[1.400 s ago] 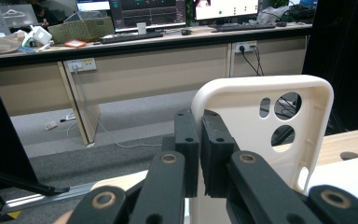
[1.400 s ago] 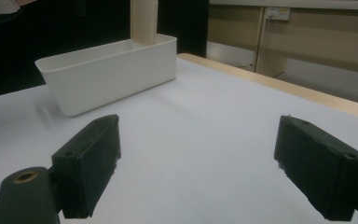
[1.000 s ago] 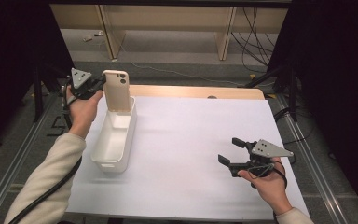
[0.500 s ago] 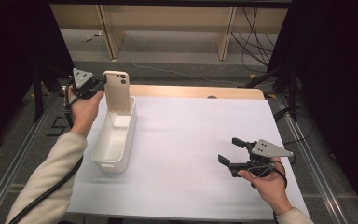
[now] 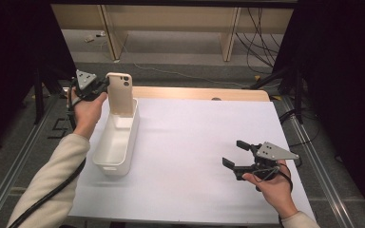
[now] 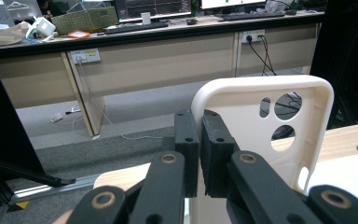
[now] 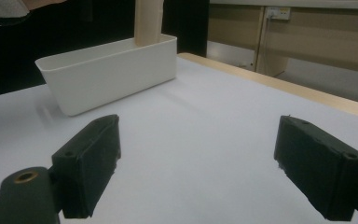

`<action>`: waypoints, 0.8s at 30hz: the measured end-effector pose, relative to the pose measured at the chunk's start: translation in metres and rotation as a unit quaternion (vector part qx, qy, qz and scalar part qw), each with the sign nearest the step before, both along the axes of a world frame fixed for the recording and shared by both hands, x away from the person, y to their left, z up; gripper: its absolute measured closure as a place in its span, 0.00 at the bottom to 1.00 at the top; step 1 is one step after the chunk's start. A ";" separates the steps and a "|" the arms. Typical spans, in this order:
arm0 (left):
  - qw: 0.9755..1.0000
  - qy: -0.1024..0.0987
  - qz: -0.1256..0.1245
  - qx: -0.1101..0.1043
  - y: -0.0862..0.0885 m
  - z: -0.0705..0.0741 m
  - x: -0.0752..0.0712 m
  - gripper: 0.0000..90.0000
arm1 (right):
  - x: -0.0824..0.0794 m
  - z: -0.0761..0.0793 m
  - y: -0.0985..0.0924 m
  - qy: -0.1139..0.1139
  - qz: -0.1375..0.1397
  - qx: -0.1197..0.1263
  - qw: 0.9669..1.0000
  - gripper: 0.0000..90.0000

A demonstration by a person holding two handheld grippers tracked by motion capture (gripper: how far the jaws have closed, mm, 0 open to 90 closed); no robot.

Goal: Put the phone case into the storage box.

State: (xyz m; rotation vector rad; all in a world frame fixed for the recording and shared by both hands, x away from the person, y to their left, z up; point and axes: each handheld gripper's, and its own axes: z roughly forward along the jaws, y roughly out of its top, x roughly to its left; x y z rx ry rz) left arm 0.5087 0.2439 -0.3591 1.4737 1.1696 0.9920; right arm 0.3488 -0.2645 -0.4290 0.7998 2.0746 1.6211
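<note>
The left gripper (image 5: 102, 87) is clamped on the side edge of a cream, soft-plastic phone case with camera cut-outs (image 5: 120, 93); in the left gripper view the two black pads meet on that thin wall (image 6: 242, 140) with no gap showing. The case stands upright, long axis vertical, cut-outs at the top, extending sideways from the jaws toward the table's middle. Directly beneath it lies a white, oblong plastic tub (image 5: 115, 143), and the case's lower end sits at or just inside the tub's far end; whether it touches the floor of the tub cannot be told. The tub's long axis runs back from under the left gripper toward the person, so laying the case flat would, in my judgement, call for tipping its top toward the person along that axis. The right gripper (image 5: 236, 154) rests well apart over the white sheet covering the table (image 5: 195, 133), jaws spread wide with nothing between them. The left hand is clearly the nearer.
</note>
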 end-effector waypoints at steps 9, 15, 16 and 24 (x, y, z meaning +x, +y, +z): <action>1.000 0.004 0.001 0.001 0.000 -0.004 0.002 0.96 | -0.002 0.000 0.000 0.016 0.000 0.004 1.000 0.18; 1.000 0.005 0.000 0.003 0.000 -0.005 0.004 0.96 | 0.000 0.000 0.000 0.005 0.000 0.002 1.000 0.18; 1.000 0.006 0.001 0.003 -0.001 -0.005 0.004 0.96 | -0.002 0.000 0.000 0.017 0.000 0.003 1.000 0.18; 1.000 0.009 -0.001 0.007 -0.003 -0.008 0.007 0.96 | -0.002 0.000 0.000 0.017 -0.001 0.002 1.000 0.18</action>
